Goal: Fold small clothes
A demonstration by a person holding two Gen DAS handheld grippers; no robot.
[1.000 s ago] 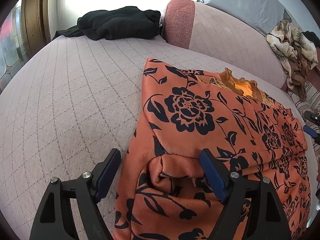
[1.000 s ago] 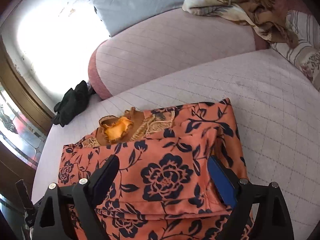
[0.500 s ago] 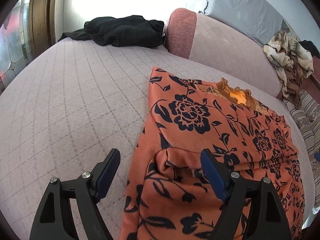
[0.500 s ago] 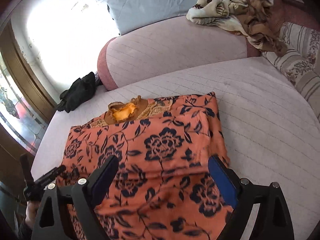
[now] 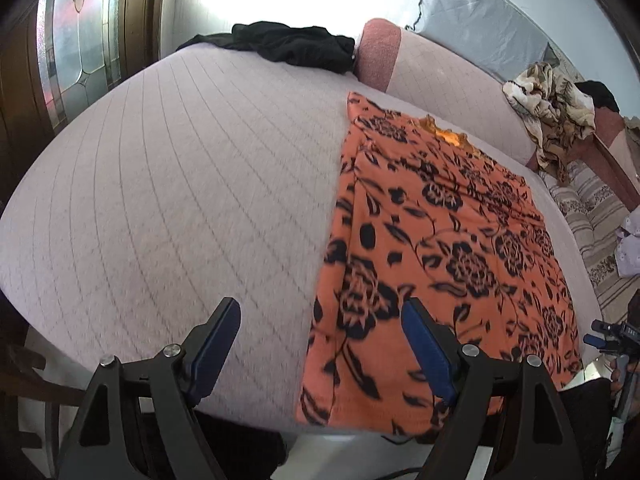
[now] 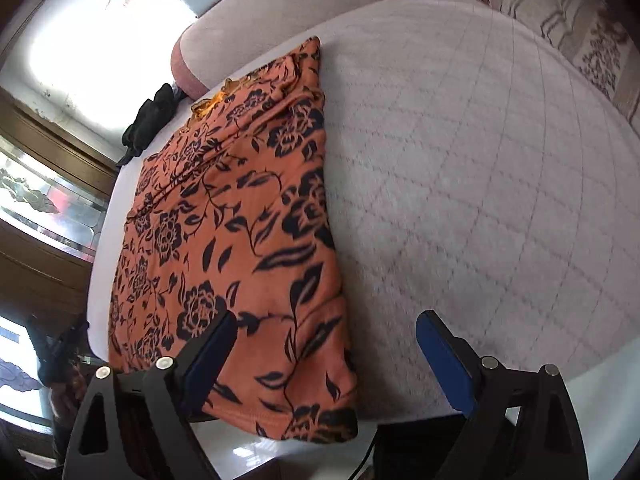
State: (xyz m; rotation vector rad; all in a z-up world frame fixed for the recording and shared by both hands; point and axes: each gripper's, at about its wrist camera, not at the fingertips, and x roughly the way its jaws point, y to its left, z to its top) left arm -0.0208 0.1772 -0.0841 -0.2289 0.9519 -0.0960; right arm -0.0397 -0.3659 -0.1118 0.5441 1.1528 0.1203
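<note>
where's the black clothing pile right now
In the left wrist view the black clothing pile sits at the bed's far edge, beside the pink bolster, beyond the orange floral garment.

Spread-jawed left tool (image 5: pixel 320 344) above flat orange floral garment (image 5: pixel 440 248)

Two black handheld grippers
Left gripper (image 5: pixel 320 344), right gripper (image 6: pixel 326 354): blue pads (image 5: pixel 426 348), silver screws (triangular cut-outs below).

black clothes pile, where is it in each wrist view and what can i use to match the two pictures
Left wrist view: the black clothes pile lies at top centre, on the far end of the bed beside the pink bolster.
Right wrist view: the black clothes pile is small, at upper left, just below the pink bolster.
Shared landmark: the orange floral garment, whose lace neckline points toward the pile.
</note>
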